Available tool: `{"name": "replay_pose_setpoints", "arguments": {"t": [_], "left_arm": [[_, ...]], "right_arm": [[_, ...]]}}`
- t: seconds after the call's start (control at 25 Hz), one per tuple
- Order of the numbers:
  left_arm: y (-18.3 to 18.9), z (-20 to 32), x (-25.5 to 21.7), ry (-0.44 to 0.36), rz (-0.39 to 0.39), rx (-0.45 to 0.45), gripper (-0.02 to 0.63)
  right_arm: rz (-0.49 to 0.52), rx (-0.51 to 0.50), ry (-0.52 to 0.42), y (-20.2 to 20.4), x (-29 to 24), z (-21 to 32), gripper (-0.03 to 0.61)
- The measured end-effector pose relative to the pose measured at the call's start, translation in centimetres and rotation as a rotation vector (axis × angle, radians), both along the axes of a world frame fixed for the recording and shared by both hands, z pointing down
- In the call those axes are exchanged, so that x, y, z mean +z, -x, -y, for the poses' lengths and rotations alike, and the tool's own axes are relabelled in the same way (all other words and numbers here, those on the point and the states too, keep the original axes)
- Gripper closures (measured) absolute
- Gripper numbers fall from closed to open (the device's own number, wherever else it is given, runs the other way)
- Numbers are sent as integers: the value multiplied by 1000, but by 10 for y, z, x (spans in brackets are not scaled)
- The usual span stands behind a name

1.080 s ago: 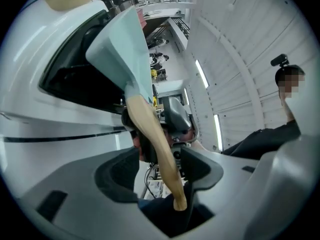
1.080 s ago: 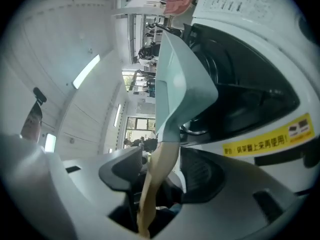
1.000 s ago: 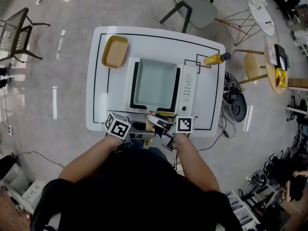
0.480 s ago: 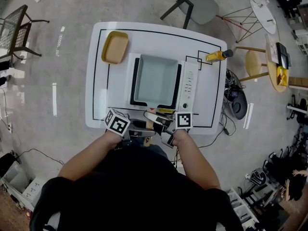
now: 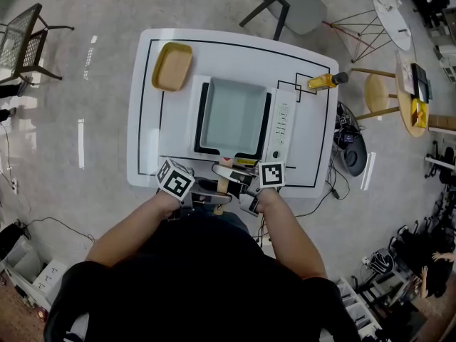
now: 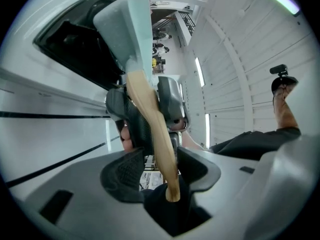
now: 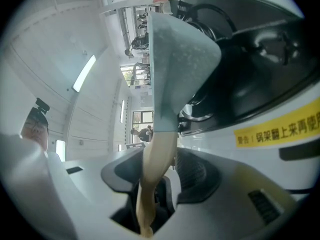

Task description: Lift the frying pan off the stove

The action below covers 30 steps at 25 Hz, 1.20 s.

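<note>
White rounded surface with a thin black line drawn near its edge carries all the things. In its middle stands a white induction stove with a black cooking top and a strip of buttons on its right side. On the black top sits the square pale blue-grey frying pan, flat and level, so it is not lifted yet. Its light wooden handle reaches out over the near edge of the stove, toward the person. At the far left corner of the surface lies a yellow rectangular tray, well apart from the stove. A yellow bottle with a black cap lies on its side near the far right corner.

The left tool comes to the handle from the left and the right tool from the right, so they face each other. Both tools have just been closing. The handle passes between the jaws of each one, but the jaws stand spread and a small gap shows beside the wood, so neither one pinches it yet.
</note>
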State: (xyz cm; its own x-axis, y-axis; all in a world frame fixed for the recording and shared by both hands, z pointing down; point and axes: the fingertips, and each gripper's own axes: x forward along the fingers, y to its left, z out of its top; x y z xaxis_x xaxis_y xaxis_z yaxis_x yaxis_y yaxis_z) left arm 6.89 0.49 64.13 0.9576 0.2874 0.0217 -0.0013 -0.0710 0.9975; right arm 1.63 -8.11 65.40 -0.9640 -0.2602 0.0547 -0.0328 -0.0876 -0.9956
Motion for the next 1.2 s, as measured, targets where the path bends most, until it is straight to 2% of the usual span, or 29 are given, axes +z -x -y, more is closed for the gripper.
{"name": "replay_pose_setpoints", "arguments": {"t": [0.6, 1.2], "left_arm": [[-6, -6, -7, 20, -50, 18, 491], [-4, -5, -8, 14, -45, 22, 494]], "right_arm": [[33, -2, 7, 0, -2, 1, 420], [33, 16, 13, 0, -1, 2, 425]]}}
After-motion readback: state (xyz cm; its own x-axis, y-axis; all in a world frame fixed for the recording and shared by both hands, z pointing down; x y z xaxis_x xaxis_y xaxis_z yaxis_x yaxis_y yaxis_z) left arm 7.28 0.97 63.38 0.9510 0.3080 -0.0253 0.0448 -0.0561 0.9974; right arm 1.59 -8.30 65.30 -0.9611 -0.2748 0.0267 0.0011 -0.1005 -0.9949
